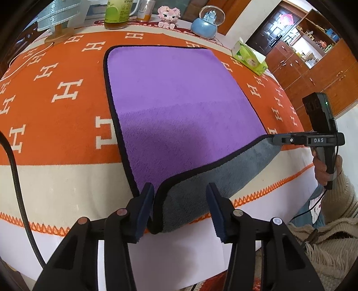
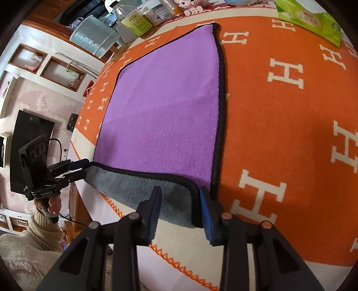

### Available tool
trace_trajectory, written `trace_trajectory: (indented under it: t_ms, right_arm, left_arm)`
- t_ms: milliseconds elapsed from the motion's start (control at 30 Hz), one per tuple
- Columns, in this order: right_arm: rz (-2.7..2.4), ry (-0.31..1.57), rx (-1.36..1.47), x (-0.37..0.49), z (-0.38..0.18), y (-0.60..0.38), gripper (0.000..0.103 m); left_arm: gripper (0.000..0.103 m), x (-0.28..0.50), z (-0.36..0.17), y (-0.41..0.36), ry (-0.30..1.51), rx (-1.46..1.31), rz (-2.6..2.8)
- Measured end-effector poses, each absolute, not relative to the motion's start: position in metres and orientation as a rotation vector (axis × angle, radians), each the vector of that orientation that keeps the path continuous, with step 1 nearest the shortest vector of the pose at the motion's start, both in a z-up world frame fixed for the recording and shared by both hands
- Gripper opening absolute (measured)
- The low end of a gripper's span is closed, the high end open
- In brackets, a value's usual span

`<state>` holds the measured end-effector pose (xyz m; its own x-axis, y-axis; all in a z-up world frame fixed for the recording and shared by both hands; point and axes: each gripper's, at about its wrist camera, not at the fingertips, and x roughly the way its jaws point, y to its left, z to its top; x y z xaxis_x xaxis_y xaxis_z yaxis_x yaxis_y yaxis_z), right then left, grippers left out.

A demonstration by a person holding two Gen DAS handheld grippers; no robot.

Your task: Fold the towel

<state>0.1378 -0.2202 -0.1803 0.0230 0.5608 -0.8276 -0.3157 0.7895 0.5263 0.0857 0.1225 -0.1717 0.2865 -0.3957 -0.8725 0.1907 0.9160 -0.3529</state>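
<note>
A purple towel (image 1: 179, 100) with black trim and a grey underside lies on the orange blanket; it also shows in the right wrist view (image 2: 163, 107). Its near edge is lifted and curled, grey side (image 1: 201, 179) showing. My left gripper (image 1: 180, 208) stands with its jaws apart around the near left corner; in the right wrist view (image 2: 80, 169) its fingers look pressed on that corner. My right gripper (image 2: 180, 212) straddles the near right corner with its jaws apart; in the left wrist view (image 1: 277, 141) its tip holds that corner up.
The orange blanket (image 1: 67, 89) with white H marks covers the table. At the far edge stand a green tissue box (image 1: 249, 58), a snow globe (image 1: 207, 22), a pink toy (image 1: 167, 16), a bottle (image 1: 117, 13) and a lamp base (image 1: 58, 24). A black cable (image 1: 18, 190) hangs left.
</note>
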Motion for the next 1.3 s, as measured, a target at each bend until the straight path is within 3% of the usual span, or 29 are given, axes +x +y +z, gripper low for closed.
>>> trace_trajectory:
  t_ms: [200,333,467,667,900,1300]
  right_arm:
    - [0.687,1.404,0.190,0.137,-0.181,-0.216,0.031]
    - [0.691,1.400,0.198,0.137,-0.181,-0.215,0.029]
    - [0.696,1.400,0.188,0.138,-0.181,-0.213,0.015]
    - [0.681,1.378,0.131,0.133,-0.178,-0.208,0.006]
    - [0.648,1.331,0.074,0.127,-0.172,-0.203,0.005]
    - [0.571,1.206,-0.048,0.115,-0.150,-0.192,0.004]
  left_arm:
    - [0.046,0.086,-0.179,0.126,1.258,-0.186,-0.375]
    - [0.034,0.087,-0.182,0.125,1.271,-0.193,-0.388]
    - [0.028,0.086,-0.181,0.122,1.273,-0.171,-0.389]
    - [0.016,0.084,-0.182,0.122,1.286,-0.165,-0.369]
    - [0.008,0.081,-0.179,0.122,1.260,-0.147,-0.321]
    - [0.005,0.074,-0.156,0.116,1.155,-0.045,-0.225]
